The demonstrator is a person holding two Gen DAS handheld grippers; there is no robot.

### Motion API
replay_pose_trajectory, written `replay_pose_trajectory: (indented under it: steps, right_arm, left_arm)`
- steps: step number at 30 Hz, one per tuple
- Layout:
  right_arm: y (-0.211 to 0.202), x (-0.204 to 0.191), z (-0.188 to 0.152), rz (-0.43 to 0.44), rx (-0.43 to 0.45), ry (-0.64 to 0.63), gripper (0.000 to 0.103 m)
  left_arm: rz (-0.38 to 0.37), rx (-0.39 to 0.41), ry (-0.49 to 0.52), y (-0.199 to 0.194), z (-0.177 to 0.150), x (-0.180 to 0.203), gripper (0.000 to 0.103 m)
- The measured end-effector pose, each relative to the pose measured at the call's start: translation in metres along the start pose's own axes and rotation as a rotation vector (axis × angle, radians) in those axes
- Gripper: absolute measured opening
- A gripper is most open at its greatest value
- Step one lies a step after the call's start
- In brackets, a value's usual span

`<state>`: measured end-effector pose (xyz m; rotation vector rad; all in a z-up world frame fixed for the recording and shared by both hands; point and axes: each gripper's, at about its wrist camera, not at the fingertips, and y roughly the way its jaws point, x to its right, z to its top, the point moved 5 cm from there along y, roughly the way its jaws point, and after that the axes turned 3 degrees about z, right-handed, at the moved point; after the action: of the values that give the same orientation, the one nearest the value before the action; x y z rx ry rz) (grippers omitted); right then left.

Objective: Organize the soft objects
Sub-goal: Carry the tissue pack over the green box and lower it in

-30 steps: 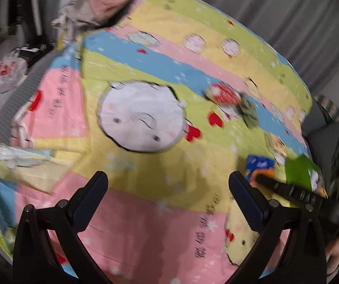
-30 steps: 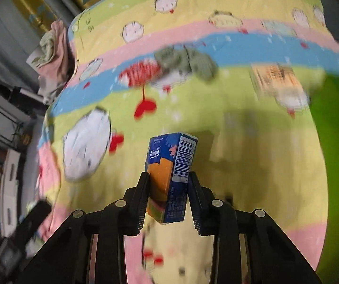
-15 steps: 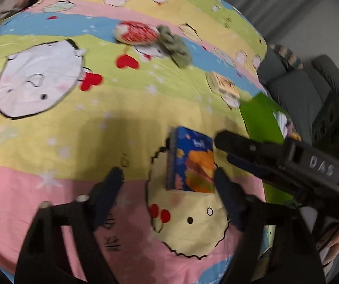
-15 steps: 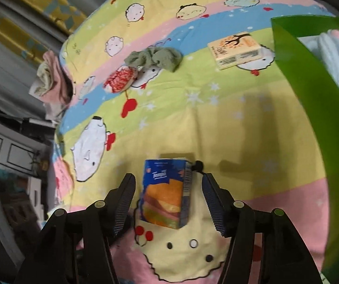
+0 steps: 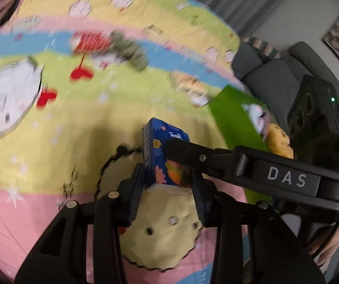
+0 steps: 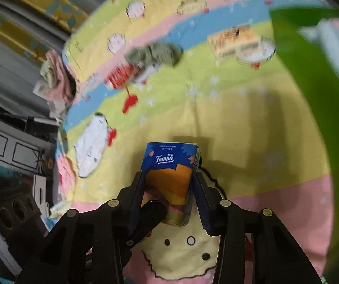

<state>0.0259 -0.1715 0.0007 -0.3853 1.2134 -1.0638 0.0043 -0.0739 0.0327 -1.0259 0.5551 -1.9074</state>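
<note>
Blue Tempo tissue pack (image 6: 169, 179) lying on the cartoon bedsheet (image 6: 216, 108), long axis running away from the cameras, logo end far, left hand-held gripper (image 5: 167, 184) and right hand-held gripper (image 6: 169, 189) both closed against its sides, green bin (image 6: 311, 82) at the bed's right edge.

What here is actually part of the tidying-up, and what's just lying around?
Part of the job:
- blue Tempo tissue pack, clamped by both the left gripper and right gripper
- green bin
- grey-green cloth
- red-and-white item
- orange tissue pack

Just lying about:
- cartoon bedsheet
- clothes pile
</note>
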Motion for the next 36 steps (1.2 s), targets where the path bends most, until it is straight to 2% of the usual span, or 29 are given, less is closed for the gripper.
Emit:
replay_pose_trajectory:
  steps: [2, 6, 13, 17, 26, 31, 36]
  right_arm:
    - [-0.021, -0.003, 0.006, 0.012, 0.057, -0.013, 0.045]
    - [-0.063, 0.002, 0.022, -0.001, 0.169, -0.019, 0.045]
    - [-0.137, 0.037, 0.053, -0.053, 0.357, 0.040, 0.045]
    - [-0.173, 0.069, 0.067, -0.098, 0.449, 0.085, 0.045]
    - [-0.203, 0.139, 0.091, -0.162, 0.500, 0.180, 0.045]
    - [-0.199, 0.171, 0.098, -0.170, 0.485, 0.239, 0.045]
    - [-0.185, 0.188, 0.101, -0.193, 0.444, 0.271, 0.045]
  left_arm:
    - [-0.026, 0.048, 0.042, -0.008, 0.009, 0.020, 0.036]
    - [-0.091, 0.087, 0.101, -0.009, 0.027, 0.058, 0.036]
    - [-0.172, 0.101, 0.248, 0.011, 0.055, 0.142, 0.036]
    - [-0.233, 0.071, 0.275, 0.033, 0.063, 0.178, 0.036]
    - [-0.294, -0.011, 0.315, 0.083, 0.064, 0.233, 0.036]
    - [-0.253, -0.072, 0.340, 0.115, 0.062, 0.241, 0.036]
    - [-0.239, -0.116, 0.313, 0.133, 0.057, 0.237, 0.036]
